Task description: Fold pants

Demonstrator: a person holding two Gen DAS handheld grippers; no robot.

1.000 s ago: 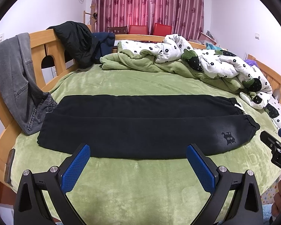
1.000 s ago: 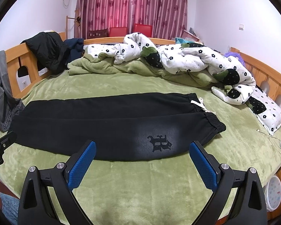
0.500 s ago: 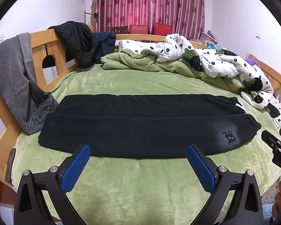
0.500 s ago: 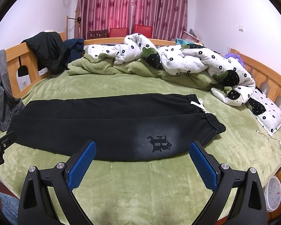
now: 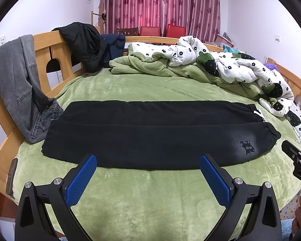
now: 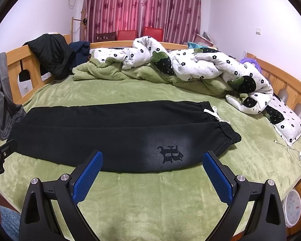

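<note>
Black pants (image 5: 150, 132) lie flat across the green bed cover, folded lengthwise with one leg over the other, waistband to the right and cuffs to the left. A dark emblem (image 6: 170, 153) marks the near layer by the waistband. A white drawstring (image 6: 212, 112) pokes out. My left gripper (image 5: 148, 160) is open and empty, just short of the pants' near edge. My right gripper (image 6: 152, 156) is open and empty, near the emblem. Each gripper shows at the edge of the other's view.
A rumpled white flowered duvet (image 6: 200, 64) and green blanket (image 5: 150, 66) lie at the back and right. Grey jeans (image 5: 20, 84) and a black jacket (image 5: 84, 42) hang over the wooden bed rail (image 5: 44, 46) at left. A white charging cable (image 6: 297, 152) lies at right.
Both grippers have drifted very slightly; the pants sit a touch higher in the views. Nothing was grasped or released.
</note>
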